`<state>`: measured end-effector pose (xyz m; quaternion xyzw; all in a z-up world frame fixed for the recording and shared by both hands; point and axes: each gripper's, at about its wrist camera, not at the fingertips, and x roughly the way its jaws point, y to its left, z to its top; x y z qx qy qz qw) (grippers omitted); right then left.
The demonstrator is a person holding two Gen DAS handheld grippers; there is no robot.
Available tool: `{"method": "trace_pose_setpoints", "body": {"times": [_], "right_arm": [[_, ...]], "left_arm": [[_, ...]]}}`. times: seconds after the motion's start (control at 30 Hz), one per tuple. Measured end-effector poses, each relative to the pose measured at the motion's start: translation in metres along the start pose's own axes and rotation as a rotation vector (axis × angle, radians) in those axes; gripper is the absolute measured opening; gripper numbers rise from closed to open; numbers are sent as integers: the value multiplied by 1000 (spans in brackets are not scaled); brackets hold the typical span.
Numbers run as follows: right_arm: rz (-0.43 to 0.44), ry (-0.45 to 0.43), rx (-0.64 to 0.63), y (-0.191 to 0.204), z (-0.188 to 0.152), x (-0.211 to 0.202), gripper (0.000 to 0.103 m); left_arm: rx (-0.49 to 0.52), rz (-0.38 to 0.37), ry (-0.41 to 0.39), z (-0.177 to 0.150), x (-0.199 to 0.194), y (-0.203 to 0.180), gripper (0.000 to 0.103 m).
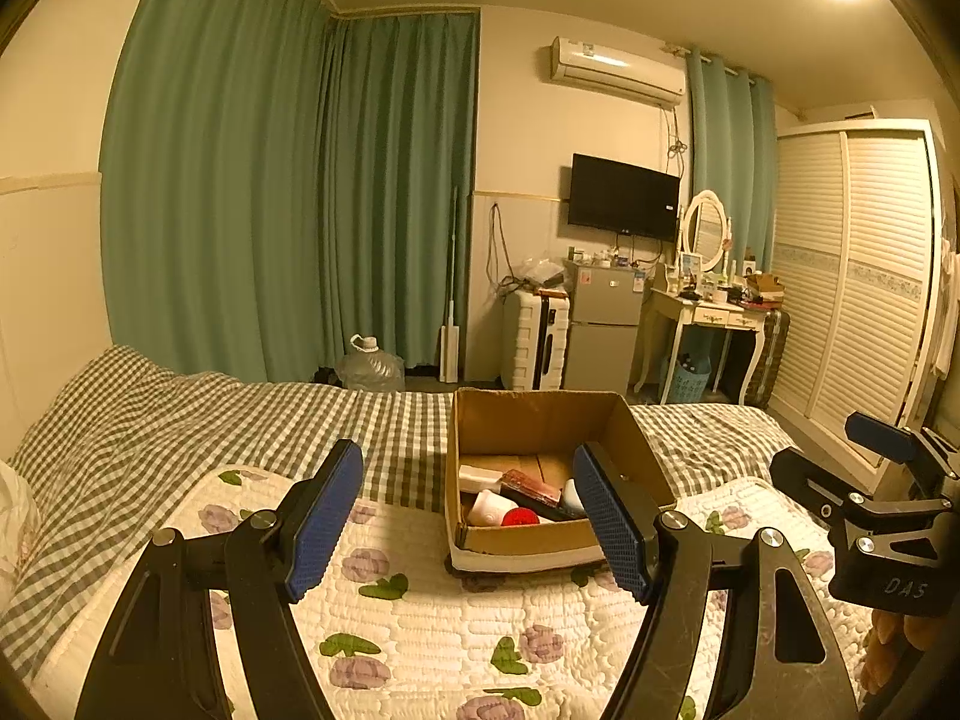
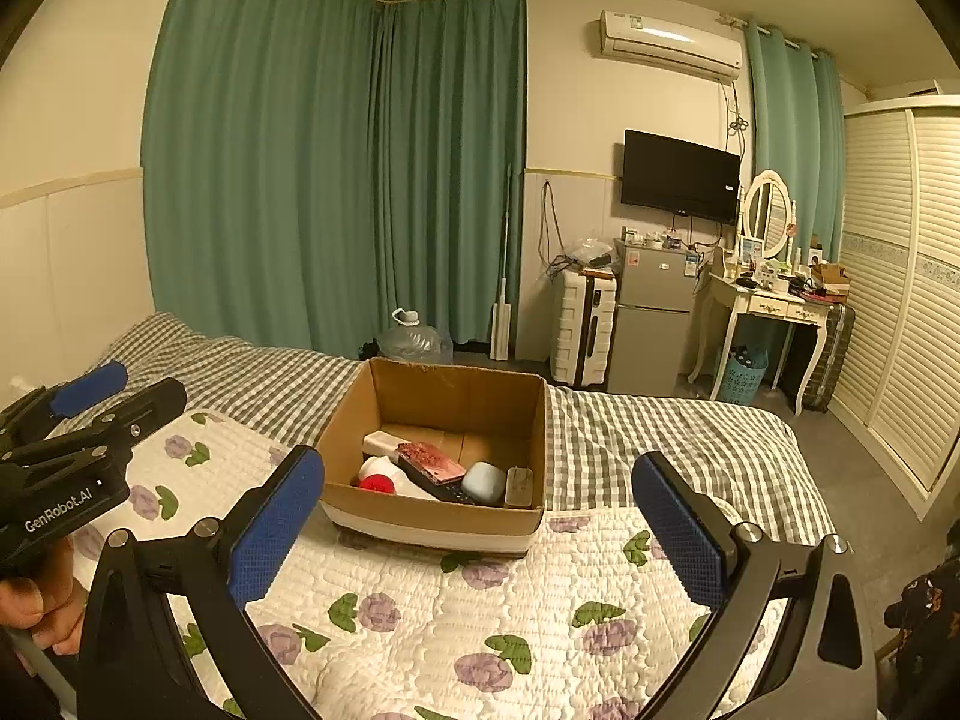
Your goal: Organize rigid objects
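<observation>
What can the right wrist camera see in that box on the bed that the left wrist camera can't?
Only the right wrist view shows the pale blue rounded object whole and a small grey block beside it, plus the person's hand. Only the left wrist view shows nothing extra in the box; its own finger covers that corner. Both show the cardboard box, the red ball, the reddish flat case, and both open grippers, left gripper and right gripper.

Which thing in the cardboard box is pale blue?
The rounded pale blue case, near the front right of the cardboard box. Its neighbours are white, red, reddish patterned or black.
</observation>
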<state>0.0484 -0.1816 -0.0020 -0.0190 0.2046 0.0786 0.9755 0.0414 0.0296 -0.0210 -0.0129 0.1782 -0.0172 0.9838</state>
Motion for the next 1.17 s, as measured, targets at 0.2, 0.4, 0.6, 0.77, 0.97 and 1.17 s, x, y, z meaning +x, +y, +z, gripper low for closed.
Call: {"method": "trace_pose_setpoints", "body": {"times": [0.2, 0.4, 0.6, 0.77, 0.97, 1.17], "right_arm": [[1, 2, 12, -2, 0, -1, 103], [0, 4, 8, -2, 0, -2, 103], [-7, 5, 8, -4, 0, -3, 103], [-11, 4, 5, -4, -2, -4, 103], [-12, 13, 5, -3, -6, -3, 103], [-10, 21, 3, -2, -9, -1, 103]], "left_arm": [[-16, -33, 26, 1, 3, 5, 75], [-19, -23, 13, 5, 1, 7, 75], [-10, -3, 22, 3, 2, 8, 75], [13, 36, 44, -2, 7, 4, 75], [47, 33, 87, -10, 16, 1, 75], [57, 30, 81, -12, 15, -1, 75]]}}
